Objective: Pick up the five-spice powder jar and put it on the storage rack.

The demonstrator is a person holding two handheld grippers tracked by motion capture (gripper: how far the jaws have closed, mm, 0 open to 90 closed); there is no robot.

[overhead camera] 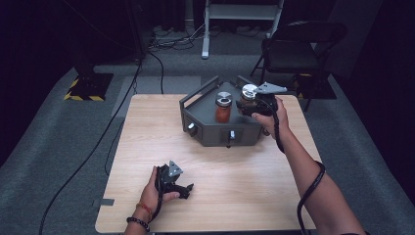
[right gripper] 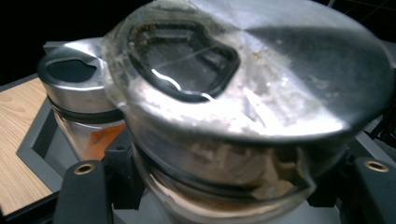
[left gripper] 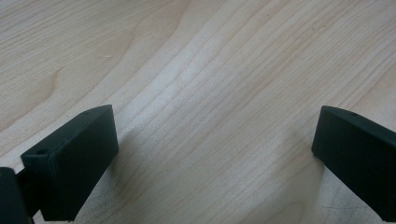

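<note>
The right claw [overhead camera: 247, 104], upper right of the high view, grasps a jar [right gripper: 243, 107] over the rack [overhead camera: 195, 104]; tilting could knock the neighbouring jar [overhead camera: 223, 108]. The left claw [overhead camera: 182, 189] rests released.

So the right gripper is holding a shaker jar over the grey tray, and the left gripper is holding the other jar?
Not quite. The left gripper holds nothing: the left gripper view shows open jaws over bare table. The right gripper does hold a shaker jar over the grey tray.
</note>
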